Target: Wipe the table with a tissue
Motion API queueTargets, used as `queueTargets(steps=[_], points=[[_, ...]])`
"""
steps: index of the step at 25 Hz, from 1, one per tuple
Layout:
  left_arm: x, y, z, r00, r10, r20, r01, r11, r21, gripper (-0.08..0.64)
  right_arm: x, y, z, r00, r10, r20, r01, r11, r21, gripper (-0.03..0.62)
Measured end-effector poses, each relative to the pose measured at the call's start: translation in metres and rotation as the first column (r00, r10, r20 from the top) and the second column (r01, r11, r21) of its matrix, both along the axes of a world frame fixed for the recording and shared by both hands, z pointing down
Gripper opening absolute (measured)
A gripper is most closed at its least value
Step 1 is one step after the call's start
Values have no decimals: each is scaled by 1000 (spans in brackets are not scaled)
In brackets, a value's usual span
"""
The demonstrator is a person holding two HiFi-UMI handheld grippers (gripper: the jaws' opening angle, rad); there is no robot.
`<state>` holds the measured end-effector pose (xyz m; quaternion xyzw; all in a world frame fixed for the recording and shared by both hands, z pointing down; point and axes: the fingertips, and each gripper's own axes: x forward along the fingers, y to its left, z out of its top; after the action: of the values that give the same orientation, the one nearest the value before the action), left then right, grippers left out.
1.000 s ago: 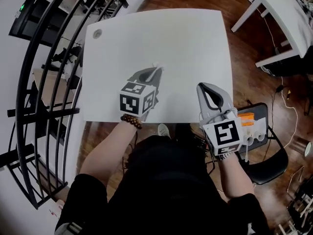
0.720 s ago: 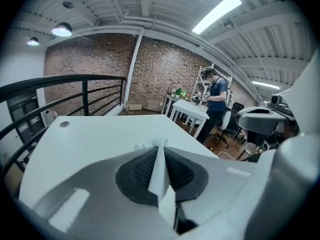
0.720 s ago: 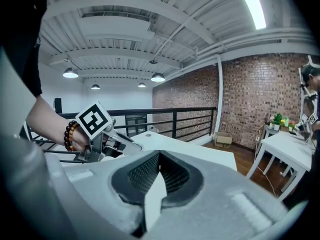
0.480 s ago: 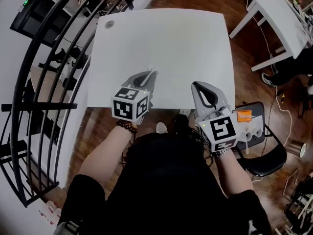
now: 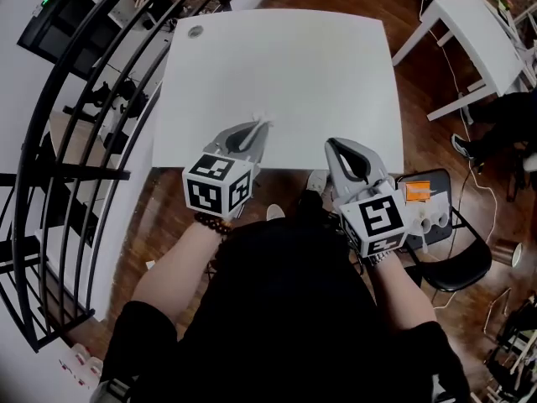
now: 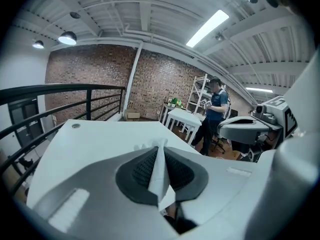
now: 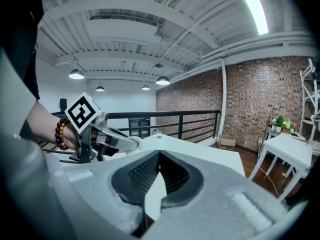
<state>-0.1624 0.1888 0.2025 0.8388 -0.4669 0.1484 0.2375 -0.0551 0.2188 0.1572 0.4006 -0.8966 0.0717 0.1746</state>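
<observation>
The white table (image 5: 285, 65) fills the upper middle of the head view. My left gripper (image 5: 254, 133) hangs over its near left part, shut on a white tissue (image 5: 261, 123) that pokes out past the tips. In the left gripper view the tissue (image 6: 159, 176) stands as a thin folded strip pinched between the dark pads (image 6: 137, 169). My right gripper (image 5: 337, 148) hovers at the table's near edge, shut with nothing in it. The right gripper view looks across the table (image 7: 200, 151) toward the left gripper (image 7: 134, 141) and its tissue.
A black railing (image 5: 84, 99) runs along the table's left side. A small round disc (image 5: 195, 32) sits in the far left corner. Another white table (image 5: 470, 23) stands at upper right. A black chair (image 5: 457, 254) with an orange object is behind my right hand. A person (image 6: 217, 109) stands farther off.
Both grippers have drawn back toward the table's near edge, the left one still holding the tissue. The head view has shifted a little, so the table now sits higher in the picture.
</observation>
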Motion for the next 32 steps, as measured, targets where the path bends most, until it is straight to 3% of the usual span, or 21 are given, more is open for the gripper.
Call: queueTargets(steps=[32], points=[[1,36,-30,1000,-3,-12,4,997,83,23,-15,17,-11,999,-34,37,33,999,26,-8]])
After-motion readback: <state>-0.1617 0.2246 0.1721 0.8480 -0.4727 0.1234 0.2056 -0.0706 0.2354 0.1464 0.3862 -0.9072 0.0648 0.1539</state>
